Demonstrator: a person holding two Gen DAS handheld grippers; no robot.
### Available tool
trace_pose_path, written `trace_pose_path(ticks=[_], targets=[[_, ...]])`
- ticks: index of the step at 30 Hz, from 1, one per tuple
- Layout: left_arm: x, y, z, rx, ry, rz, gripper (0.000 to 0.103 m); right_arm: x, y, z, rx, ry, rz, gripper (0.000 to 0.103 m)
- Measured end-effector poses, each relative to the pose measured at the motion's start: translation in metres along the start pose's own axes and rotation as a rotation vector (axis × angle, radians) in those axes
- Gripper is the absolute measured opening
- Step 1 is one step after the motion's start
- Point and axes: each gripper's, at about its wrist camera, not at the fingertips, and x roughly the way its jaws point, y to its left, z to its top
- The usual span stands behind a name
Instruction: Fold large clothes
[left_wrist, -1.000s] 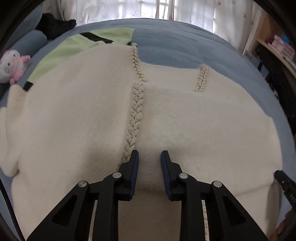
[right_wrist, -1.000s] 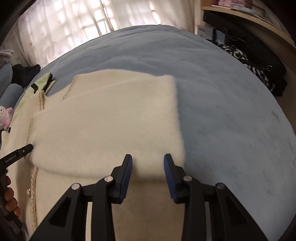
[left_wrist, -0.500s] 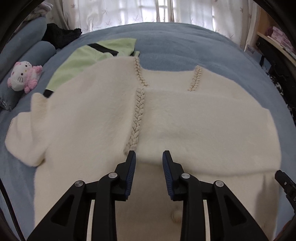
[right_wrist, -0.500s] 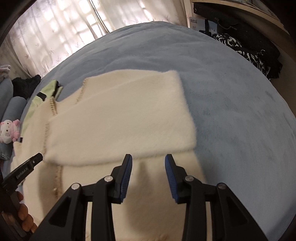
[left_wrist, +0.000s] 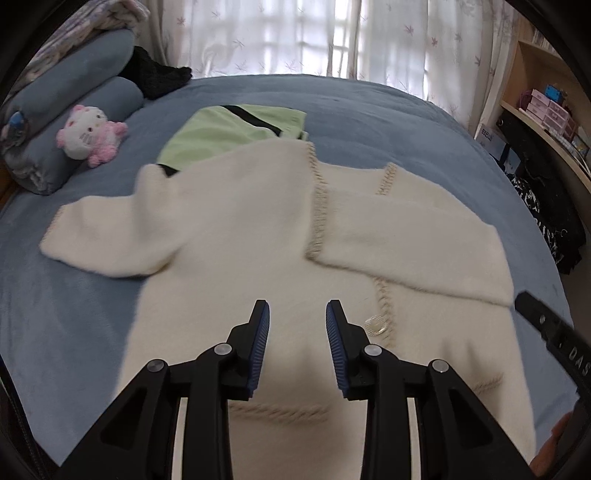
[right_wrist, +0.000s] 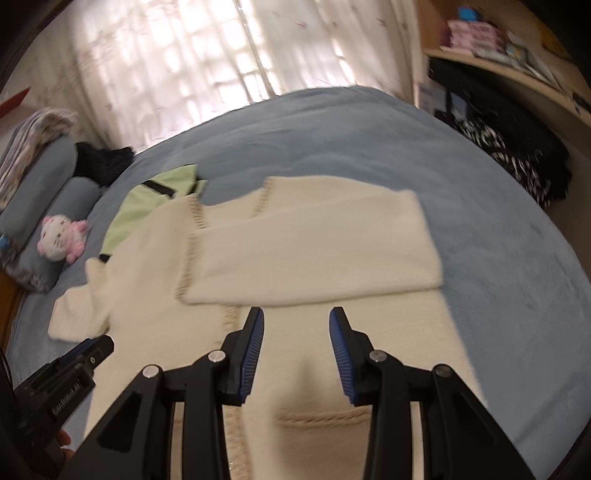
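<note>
1. Jaws of the left gripper (left_wrist: 297, 314) stand parted with a moderate gap and nothing between them; its blue pads (left_wrist: 260, 343) hang above the lower body of the cream sweater (left_wrist: 240, 229), and whether they touch the cloth cannot be told
2. Jaws of the right gripper (right_wrist: 296, 321) are likewise parted and hold nothing, poised over the hem part of the same cream sweater (right_wrist: 314, 247), near its knitted pocket trim (right_wrist: 321, 419)
3. Sweater lies spread on the blue bed (left_wrist: 388, 110), directly ahead of both grippers; one sleeve (left_wrist: 410, 243) is folded across the chest, its cuff at the braided front edge (left_wrist: 319, 206), while the other sleeve (left_wrist: 107, 236) lies stretched out to the side
4. Round button (left_wrist: 376, 325) sits just beside the left gripper's right finger
5. Green garment (left_wrist: 229, 133) lies partly under the sweater's shoulder, with a plush toy (left_wrist: 90, 134) farther left against the bolster pillows (left_wrist: 66, 122)
</note>
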Motion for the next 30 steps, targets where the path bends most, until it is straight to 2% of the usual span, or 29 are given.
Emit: trace_pose_path(ticks=[4, 13, 19, 26, 30], targets=[[-0.016, 0.039, -0.006, -0.022, -0.025, 0.013, 0.038, -0.011, 0.041, -0.005, -0.041, -0.014, 0.036, 0.037], [-0.017, 0.15, 0.001, -0.16, -0.05, 0.041, 0.039, -0.003, 0.142, -0.01, -0.162, -0.039, 0.073, 0.037], [0.014, 0.221, 0.008, -0.266, -0.02, 0.04, 0.039, 0.033, 0.216, -0.014, -0.242, -0.037, 0.093, 0.037], [0.069, 0.316, 0.012, -0.435, 0.04, 0.062, 0.039, 0.092, 0.296, -0.023, -0.275, 0.003, 0.192, 0.037], [0.097, 0.37, 0.015, -0.54, 0.049, 0.076, 0.039, 0.124, 0.335, -0.027, -0.296, 0.024, 0.232, 0.037]])
